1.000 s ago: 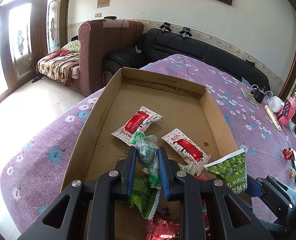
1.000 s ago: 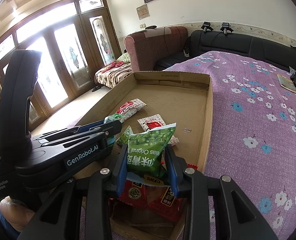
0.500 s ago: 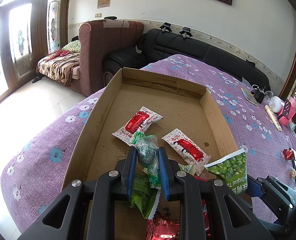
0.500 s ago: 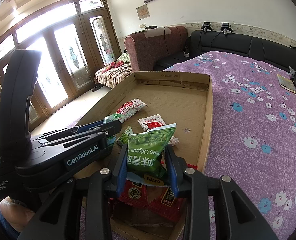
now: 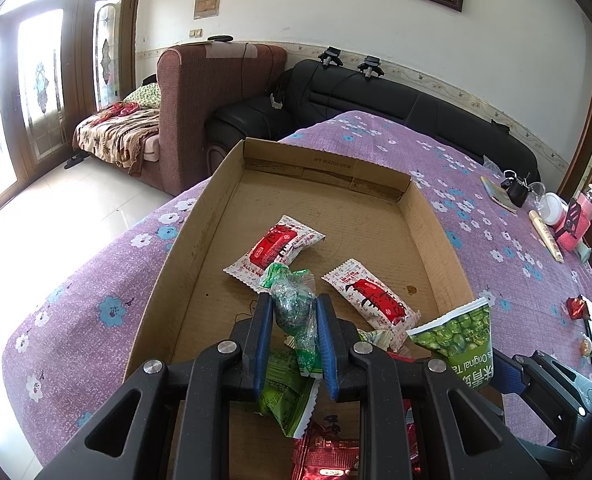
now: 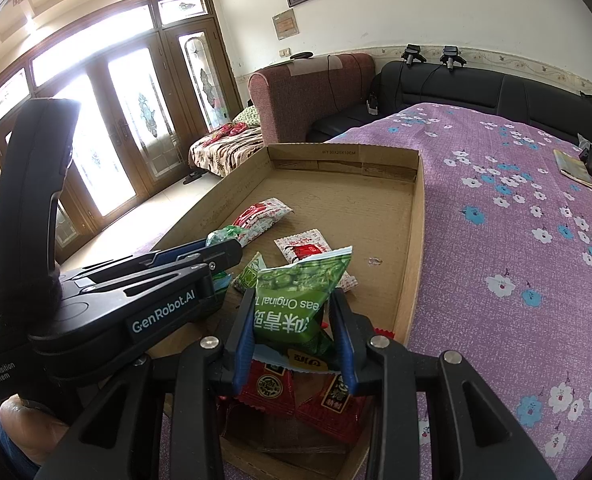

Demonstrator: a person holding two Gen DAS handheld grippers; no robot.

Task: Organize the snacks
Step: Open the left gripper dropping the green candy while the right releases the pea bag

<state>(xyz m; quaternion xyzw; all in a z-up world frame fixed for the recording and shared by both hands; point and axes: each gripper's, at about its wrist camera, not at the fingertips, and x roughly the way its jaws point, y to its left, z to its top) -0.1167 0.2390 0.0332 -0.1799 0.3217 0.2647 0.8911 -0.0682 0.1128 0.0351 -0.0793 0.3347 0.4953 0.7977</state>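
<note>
Left wrist view: left gripper (image 5: 294, 312) pinches a green candy (image 5: 293, 304); right gripper (image 6: 294, 312) pinches a pea packet (image 6: 300, 292) above the box (image 6: 414, 240). Next, each needs placing.

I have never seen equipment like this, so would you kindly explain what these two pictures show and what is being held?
There is no robot here: a person holds a two-finger clamp in each hand, and each clamp carries a camera looking along its fingers. One picture is the left clamp's view, the other the right's. Both hang over a cardboard tray on a purple flowered cloth. The left gripper pinches a clear green-wrapped sweet. The right gripper pinches a green pea packet. Two red-and-white packets and some red ones lie in the tray.
</note>
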